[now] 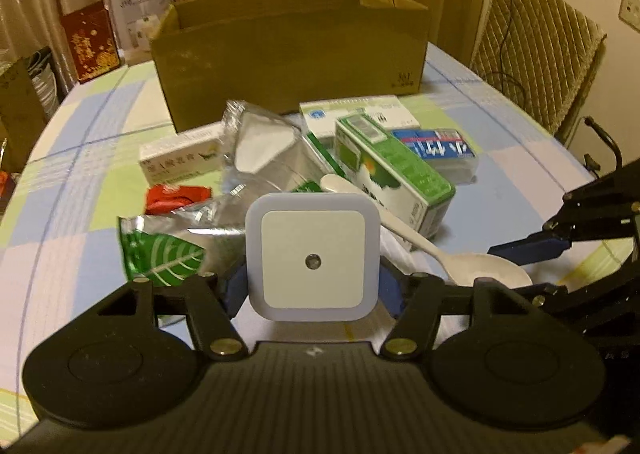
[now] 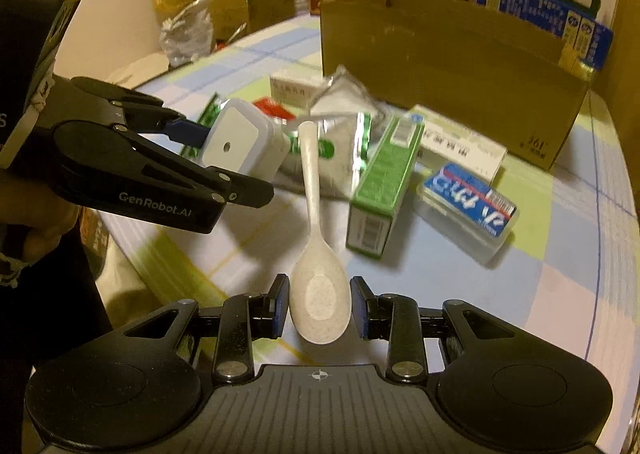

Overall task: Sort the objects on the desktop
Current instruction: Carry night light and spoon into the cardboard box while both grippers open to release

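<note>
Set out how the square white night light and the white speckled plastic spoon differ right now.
The square white night light is flat and boxy; the white speckled plastic spoon is long and slim. The left gripper clamps the light's sides; the right gripper grips the spoon's bowl, handle pointing away. Both are white and held off the checked tablecloth.

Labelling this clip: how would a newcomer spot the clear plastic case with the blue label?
Start at the open cardboard box at the table's far side. In front of it lie cartons; the clear plastic case lies flat, right of the green carton. Only it is see-through with a blue-and-red label.
</note>
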Demonstrator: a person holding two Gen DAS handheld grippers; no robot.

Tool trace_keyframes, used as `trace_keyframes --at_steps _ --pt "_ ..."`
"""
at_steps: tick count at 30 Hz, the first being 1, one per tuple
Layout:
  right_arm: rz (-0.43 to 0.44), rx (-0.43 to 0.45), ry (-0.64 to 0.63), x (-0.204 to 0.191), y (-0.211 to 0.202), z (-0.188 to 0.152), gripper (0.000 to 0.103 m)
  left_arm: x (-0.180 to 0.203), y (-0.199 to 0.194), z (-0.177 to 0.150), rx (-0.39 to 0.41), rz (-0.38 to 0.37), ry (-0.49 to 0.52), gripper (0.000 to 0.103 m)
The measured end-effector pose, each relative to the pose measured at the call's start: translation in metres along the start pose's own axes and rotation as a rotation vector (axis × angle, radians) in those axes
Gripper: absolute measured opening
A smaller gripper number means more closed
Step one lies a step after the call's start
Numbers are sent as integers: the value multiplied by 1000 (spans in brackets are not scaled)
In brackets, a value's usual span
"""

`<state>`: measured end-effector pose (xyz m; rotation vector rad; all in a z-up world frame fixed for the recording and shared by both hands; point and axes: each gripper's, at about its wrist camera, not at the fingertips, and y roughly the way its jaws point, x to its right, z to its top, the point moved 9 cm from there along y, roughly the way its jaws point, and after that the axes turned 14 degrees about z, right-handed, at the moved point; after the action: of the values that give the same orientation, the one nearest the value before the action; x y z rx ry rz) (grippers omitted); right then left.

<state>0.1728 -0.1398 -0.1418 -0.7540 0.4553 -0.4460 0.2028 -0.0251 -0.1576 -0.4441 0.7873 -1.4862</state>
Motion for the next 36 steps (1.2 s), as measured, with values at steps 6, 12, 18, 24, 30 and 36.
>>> trace_keyframes --at_steps 6,12,18,24,30,36 --pt "-34 79 39 5 -22 31 30 -13 -15 23 25 4 -22 61" --pt "-108 178 110 43 -50 84 30 -18 -17 61 46 -10 -16 61" --pt "-168 258 152 91 -64 140 30 -25 -5 122 92 -17 -21 61" --pt "-208 293 165 138 -55 194 30 -34 25 195 133 -13 -29 61" --pt "-224 283 211 182 -22 225 30 -44 66 254 127 -43 -70 61" --pt "-223 232 227 210 13 232 30 -46 110 273 102 -30 -53 61"
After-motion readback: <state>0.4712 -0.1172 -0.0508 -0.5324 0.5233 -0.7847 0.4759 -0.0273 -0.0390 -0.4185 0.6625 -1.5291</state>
